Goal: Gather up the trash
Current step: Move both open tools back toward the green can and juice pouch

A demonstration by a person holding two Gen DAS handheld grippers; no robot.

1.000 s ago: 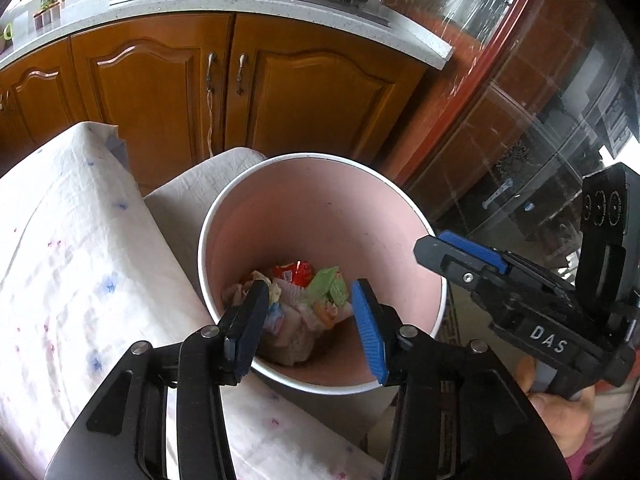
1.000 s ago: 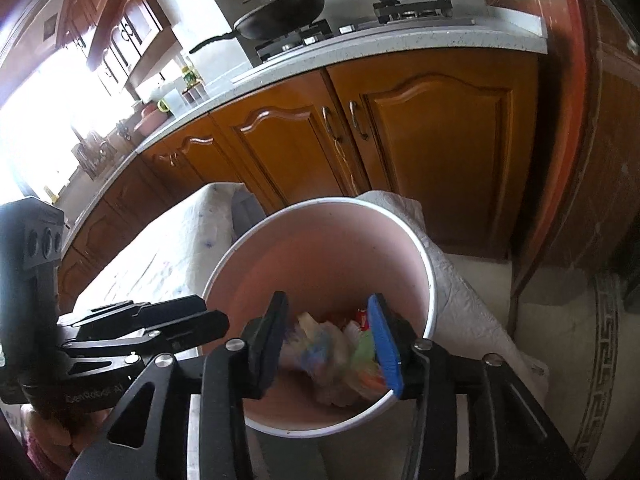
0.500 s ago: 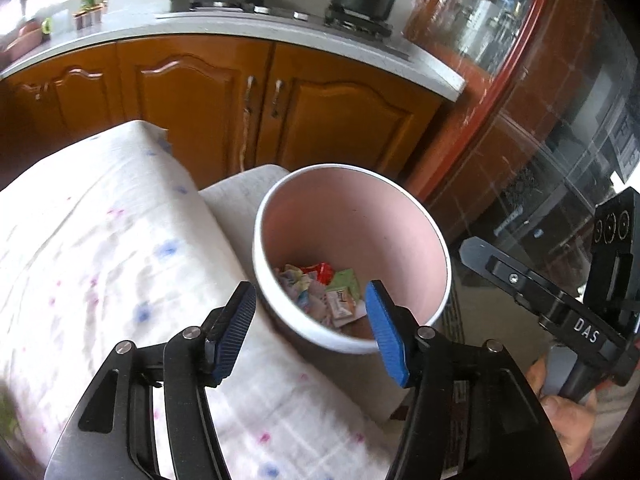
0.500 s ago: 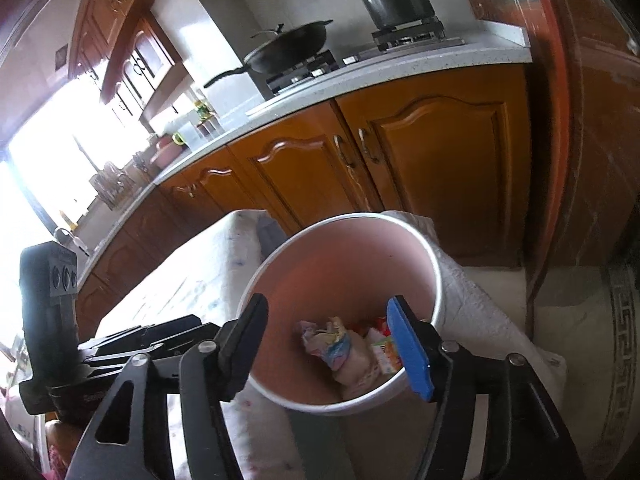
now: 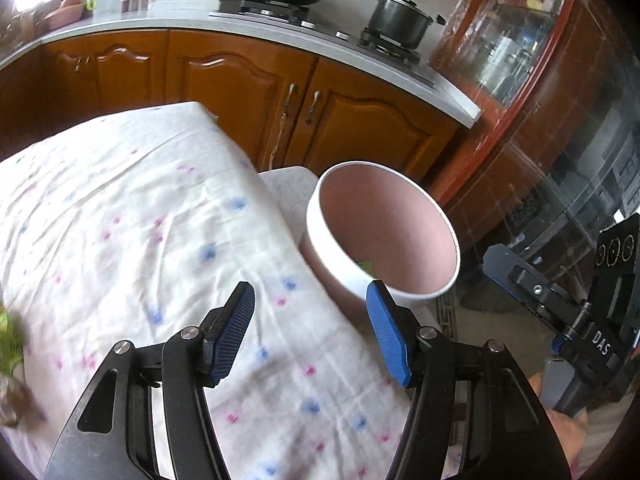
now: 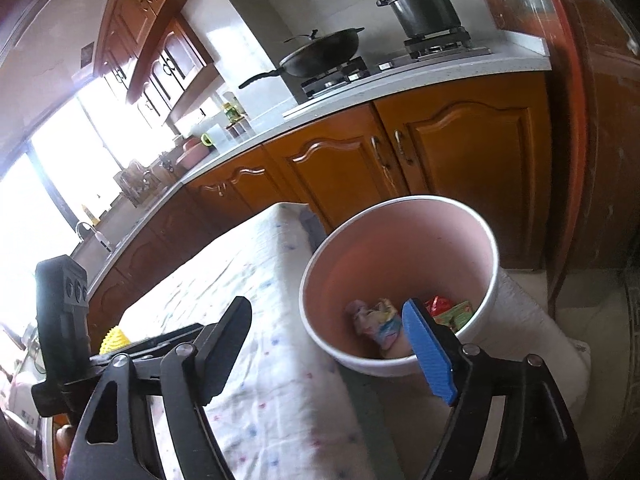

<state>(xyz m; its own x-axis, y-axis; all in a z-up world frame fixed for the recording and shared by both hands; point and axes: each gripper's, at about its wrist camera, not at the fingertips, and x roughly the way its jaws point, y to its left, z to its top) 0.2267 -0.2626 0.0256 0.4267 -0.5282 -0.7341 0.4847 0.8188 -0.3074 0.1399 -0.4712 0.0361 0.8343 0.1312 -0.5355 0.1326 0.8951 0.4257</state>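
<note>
Hovering over the cloth-covered counter (image 5: 132, 232), the left gripper (image 5: 310, 330) gapes wide with nothing between its fingers. The right gripper (image 6: 332, 354) is spread wide too, empty, above the pink bin (image 6: 400, 240) just beside the counter's edge; crumpled wrappers (image 6: 376, 320) lie at its bottom.

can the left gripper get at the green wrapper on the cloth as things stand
Probably yes. The left gripper is open and empty, and the green wrapper lies far to its left on the cloth with nothing between them, though it is blurred at the picture's edge.
</note>
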